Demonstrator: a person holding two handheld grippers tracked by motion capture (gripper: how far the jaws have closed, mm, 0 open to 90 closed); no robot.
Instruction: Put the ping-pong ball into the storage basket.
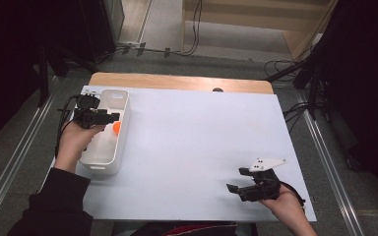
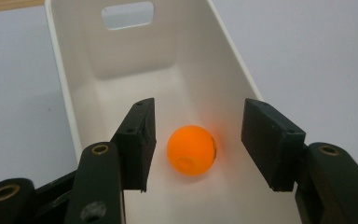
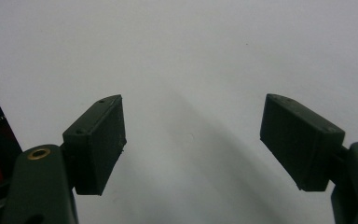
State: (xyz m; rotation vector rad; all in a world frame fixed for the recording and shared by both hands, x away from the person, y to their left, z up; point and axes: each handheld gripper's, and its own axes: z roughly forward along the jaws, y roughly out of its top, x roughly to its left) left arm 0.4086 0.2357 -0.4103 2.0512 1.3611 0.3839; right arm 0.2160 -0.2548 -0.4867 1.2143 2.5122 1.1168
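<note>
Ball (image 2: 191, 150) sat in the white bin (image 2: 70, 102) at the bench's far left edge, just clear between my left tool's (image 2: 198, 142) parted pads, while my right tool (image 1: 246, 181), spread and empty, idled well apart near the right corner.

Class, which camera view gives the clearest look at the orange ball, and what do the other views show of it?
The left gripper view: the orange ball sits large and sharp inside the white bin, between the open jaws of the left hand-held gripper, untouched by either pad. In the high view it is a small orange spot. The right gripper view faces bare table.
</note>
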